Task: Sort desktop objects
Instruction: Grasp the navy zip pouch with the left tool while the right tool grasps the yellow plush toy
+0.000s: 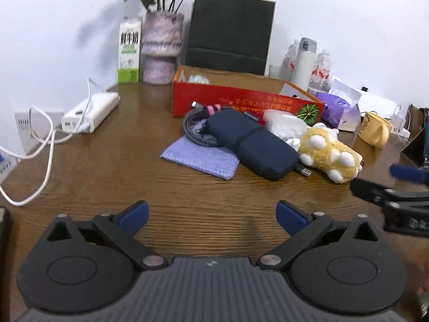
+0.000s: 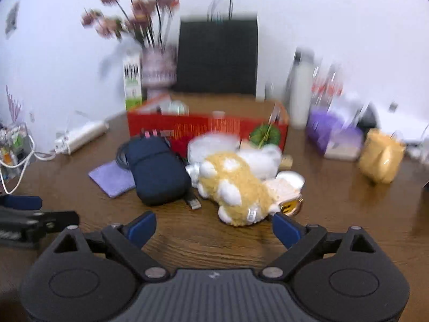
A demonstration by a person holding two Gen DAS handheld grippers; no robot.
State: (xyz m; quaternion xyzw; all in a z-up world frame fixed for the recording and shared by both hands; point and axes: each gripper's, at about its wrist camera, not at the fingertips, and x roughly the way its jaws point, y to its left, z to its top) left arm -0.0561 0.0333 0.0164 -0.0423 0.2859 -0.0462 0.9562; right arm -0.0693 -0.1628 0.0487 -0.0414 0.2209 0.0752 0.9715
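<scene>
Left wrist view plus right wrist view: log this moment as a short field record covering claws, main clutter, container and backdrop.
left claw: open, empty, above bare table
right claw: open, empty, just short of the plush toy
clutter: navy pouch lying on purple cloth; coiled cable beside it; plush toy on its side
container: red box, open top, behind the clutter
backdrop: black paper bag, flower vase, milk carton, yellow mug
image quality: right wrist view blurred
</scene>
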